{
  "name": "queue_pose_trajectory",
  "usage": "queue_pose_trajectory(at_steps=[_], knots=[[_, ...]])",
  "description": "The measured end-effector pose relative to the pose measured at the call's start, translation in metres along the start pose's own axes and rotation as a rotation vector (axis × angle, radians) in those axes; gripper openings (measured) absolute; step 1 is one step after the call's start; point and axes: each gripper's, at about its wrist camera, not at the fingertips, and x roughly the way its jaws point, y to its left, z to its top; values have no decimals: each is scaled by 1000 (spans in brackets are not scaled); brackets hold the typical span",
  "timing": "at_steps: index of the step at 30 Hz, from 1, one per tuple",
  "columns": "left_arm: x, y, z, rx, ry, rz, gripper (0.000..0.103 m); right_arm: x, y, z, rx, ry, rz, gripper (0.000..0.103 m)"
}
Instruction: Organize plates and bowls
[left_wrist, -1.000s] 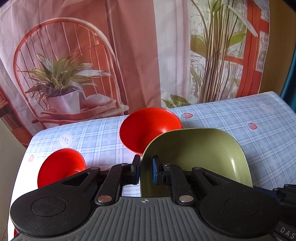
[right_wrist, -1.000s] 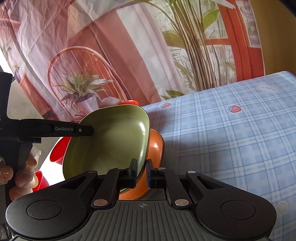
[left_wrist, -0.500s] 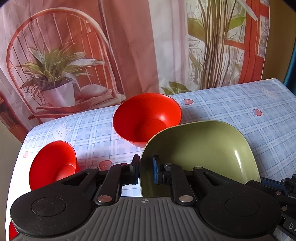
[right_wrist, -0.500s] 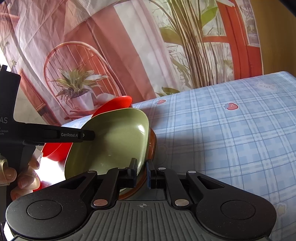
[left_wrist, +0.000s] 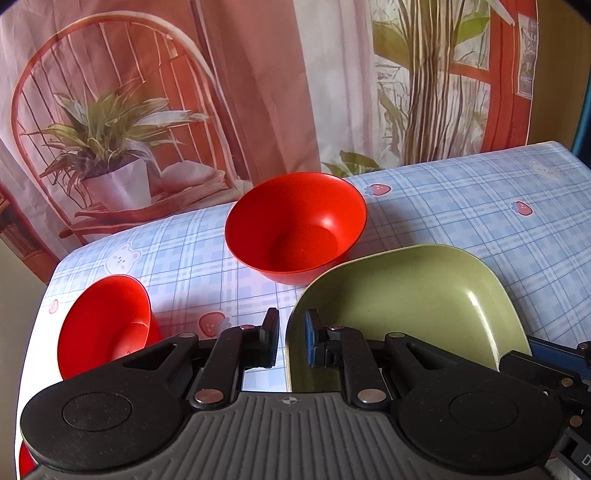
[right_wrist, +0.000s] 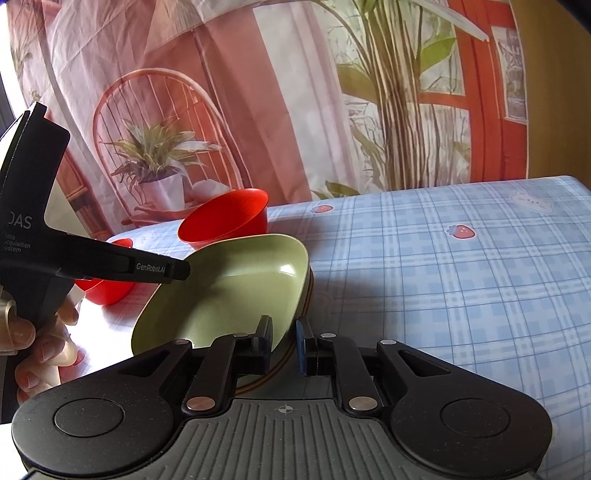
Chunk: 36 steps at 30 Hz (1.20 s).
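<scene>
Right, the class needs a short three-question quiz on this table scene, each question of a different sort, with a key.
1. How many red round plastic bowls stand on the blue checked tablecloth?
2. True or false: the left tongs straddle the rim of the green squarish plate.
3. In the right wrist view, what shows directly beneath the green squarish plate? A) an orange-brown plate B) a red bowl C) a fork

Key: 1 two; 2 true; 3 A.
</scene>
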Motion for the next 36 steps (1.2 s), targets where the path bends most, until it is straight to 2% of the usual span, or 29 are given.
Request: queue_pose_trajectory(at_steps=[12,20,28,36], knots=[[-23,2,-5,-17,-46,0,16,-9,7,2,-36,-35,-30,18],[-48,17,-20,-76,-60,-22,16,-19,17,4,-56,-43,-20,18],[-80,55,-44,-159,-94,-25,20,-30,33,1,-91,-45,12,18],[-106,110,-78,-249,-109,40,20,-31,61,4,-133,-17,55,18]])
